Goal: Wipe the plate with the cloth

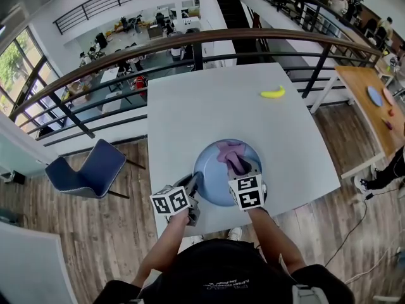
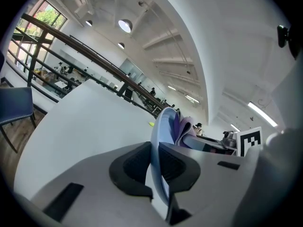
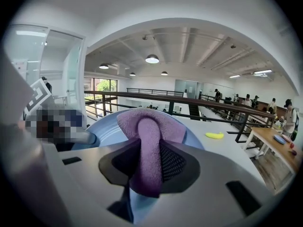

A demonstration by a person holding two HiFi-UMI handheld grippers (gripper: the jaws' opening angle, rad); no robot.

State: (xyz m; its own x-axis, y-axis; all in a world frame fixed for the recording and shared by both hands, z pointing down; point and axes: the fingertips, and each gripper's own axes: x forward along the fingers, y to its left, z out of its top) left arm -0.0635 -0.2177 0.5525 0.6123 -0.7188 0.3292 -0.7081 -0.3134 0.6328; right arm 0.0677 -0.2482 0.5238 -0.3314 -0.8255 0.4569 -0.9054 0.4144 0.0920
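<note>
The wiping looks under way, by my reading: the purple cloth (image 1: 231,156) lies bunched on the far half of the pale blue plate (image 1: 211,177). The plate sits at the near edge of the white table (image 1: 215,100), well apart from the banana (image 1: 273,93) at the far right. The plate's near and left parts show bare, so I judge most of its surface is yet to be covered; no dirt or wet is visible to tell what is clean. The left gripper (image 2: 155,167) has its jaws nearly together, clamped on the plate's near-left rim, which stands edge-on between the pads, steadying it. The right gripper (image 3: 149,162) is closed on a fold of the cloth, the rest spread on the plate beyond the jaws
</note>
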